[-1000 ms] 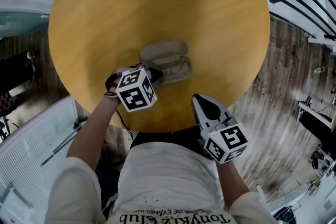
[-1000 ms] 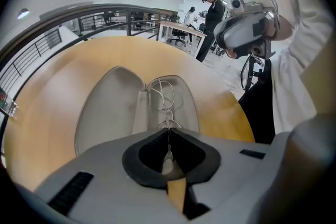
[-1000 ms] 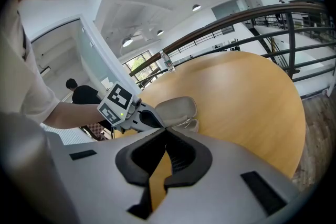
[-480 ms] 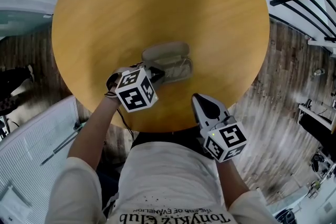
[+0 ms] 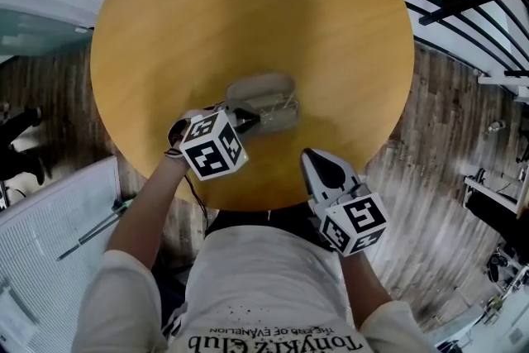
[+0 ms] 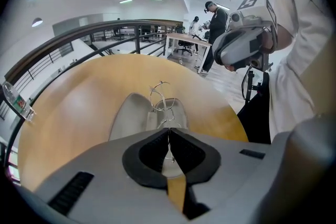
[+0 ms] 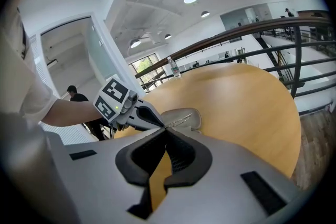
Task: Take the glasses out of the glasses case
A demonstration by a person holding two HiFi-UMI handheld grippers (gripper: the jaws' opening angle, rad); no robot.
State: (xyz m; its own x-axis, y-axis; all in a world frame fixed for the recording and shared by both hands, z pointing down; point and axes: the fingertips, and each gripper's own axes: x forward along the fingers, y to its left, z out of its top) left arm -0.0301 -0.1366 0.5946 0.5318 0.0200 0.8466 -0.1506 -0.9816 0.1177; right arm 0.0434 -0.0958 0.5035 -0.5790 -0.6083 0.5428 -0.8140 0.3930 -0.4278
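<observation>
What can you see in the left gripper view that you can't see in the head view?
Only the left gripper view shows the left gripper pinching the thin wire glasses between its closed jaws. It also shows people standing far off in the room. Only the head view shows the whole round table, the wooden floor around it, and the left gripper's marker cube. Both show the open glasses case lying on the table, and the right gripper held off to the side.
</observation>
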